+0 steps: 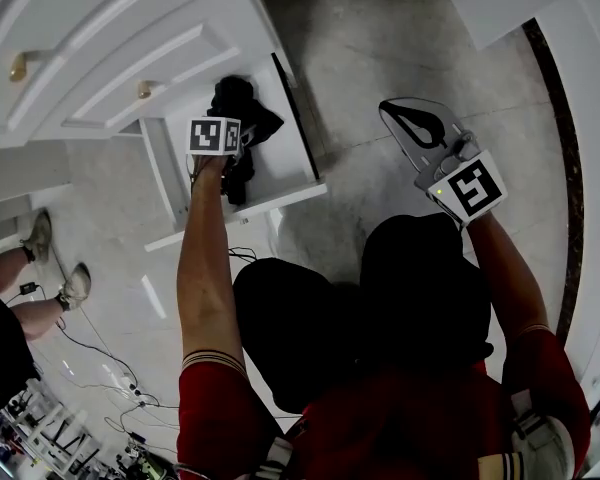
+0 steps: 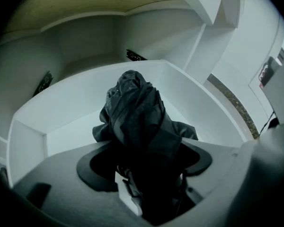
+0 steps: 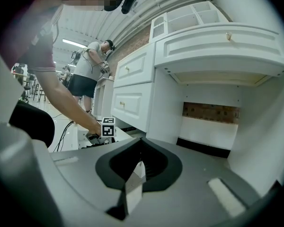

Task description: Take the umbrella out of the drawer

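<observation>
A black folded umbrella (image 1: 242, 106) lies in the open white drawer (image 1: 280, 194) at the foot of the cabinet. My left gripper (image 1: 232, 168) points steeply down into that drawer, right over the umbrella. In the left gripper view the umbrella (image 2: 135, 112) fills the gap between the wide-set jaws of the left gripper (image 2: 146, 148), and the pads do not visibly press on it. The drawer walls (image 2: 75, 103) rise around it. My right gripper (image 1: 390, 110) hangs off to the right above the floor, shut and empty; in its own view the right gripper (image 3: 138, 143) has its tips meeting.
Closed white drawers with brass knobs (image 1: 144, 89) stand above the open one. Another person's legs and shoes (image 1: 55, 278) are at the left, with cables (image 1: 110, 368) across the floor. A person (image 3: 92, 70) works at a further cabinet. Grey marble floor (image 1: 380, 38) lies to the right.
</observation>
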The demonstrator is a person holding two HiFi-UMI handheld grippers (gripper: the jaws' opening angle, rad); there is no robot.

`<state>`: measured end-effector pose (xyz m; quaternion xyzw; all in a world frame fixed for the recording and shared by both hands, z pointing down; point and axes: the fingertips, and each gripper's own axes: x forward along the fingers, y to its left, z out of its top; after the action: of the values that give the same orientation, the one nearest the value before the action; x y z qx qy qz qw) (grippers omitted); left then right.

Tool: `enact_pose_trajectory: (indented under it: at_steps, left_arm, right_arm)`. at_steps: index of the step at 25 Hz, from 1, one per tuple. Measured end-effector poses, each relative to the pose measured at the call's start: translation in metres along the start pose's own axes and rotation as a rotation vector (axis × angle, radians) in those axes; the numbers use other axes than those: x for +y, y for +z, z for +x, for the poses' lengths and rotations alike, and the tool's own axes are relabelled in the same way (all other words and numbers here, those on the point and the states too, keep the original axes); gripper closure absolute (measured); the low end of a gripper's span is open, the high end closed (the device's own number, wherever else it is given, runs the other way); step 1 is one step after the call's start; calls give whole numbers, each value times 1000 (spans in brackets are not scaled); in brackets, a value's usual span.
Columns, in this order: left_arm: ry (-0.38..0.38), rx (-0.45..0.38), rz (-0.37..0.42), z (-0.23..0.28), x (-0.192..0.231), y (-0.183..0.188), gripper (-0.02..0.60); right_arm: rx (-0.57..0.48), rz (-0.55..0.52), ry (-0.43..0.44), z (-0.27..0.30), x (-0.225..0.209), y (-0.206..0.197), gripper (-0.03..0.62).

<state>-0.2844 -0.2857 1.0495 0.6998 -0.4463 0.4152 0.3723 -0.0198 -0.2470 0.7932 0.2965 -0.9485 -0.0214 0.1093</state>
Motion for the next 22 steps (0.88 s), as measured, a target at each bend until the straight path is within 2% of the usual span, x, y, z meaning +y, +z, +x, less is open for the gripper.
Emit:
enact_pose_trajectory:
  at_steps: [1,5,8,13,17,22]
  left_arm:
    - [-5,8,9,1,-2,0,234]
    - [-14,9,4,1,-3,1,272]
    - [-16,19,12,-4,-2,0,302]
    - [19,69,182,-19,-6,-3,328]
    - [9,45,266,-38,-14,2,333]
    - [8,12,430,-74,-30,5,334]
  right_arm:
    - [4,2,-2,-1,0,-2,582]
    - [50,2,-6,-7,-3,-13,582]
    - [18,3,-13,-6,-4,-4,582]
    - [16,-3,-7,-8,-2,1,582]
    - [-9,-6,0,-4,1,12,582]
    - [-5,-7,14,-1,8,18,582]
